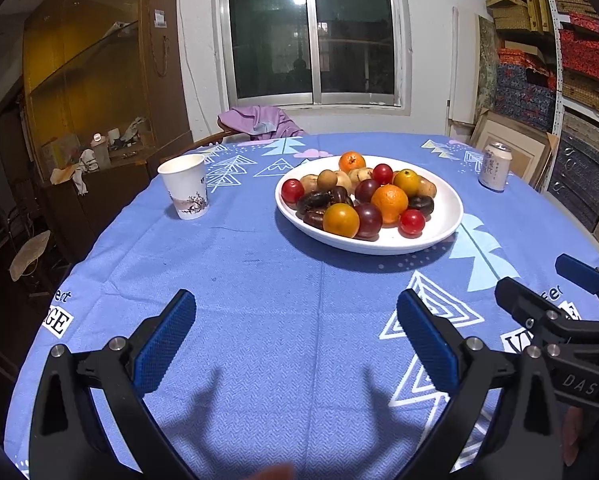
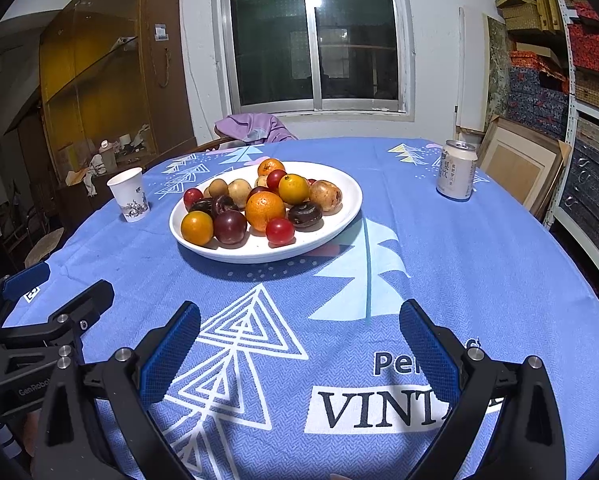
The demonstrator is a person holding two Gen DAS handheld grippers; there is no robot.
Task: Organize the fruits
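Fruits (image 1: 363,196) heaped on white plate (image 1: 445,222) mid-desk | left tool (image 1: 295,340) and right tool (image 2: 299,350) both spread wide, empty, hovering near desk edge | risk: round fruit rolls off the heap if nudged

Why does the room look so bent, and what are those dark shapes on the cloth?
Both wrist views are fisheye, so the window frame and shelves bow; black corners are lens edge. In the left wrist view, the left gripper casts soft shadows on the tablecloth; the plate shades the cloth too.
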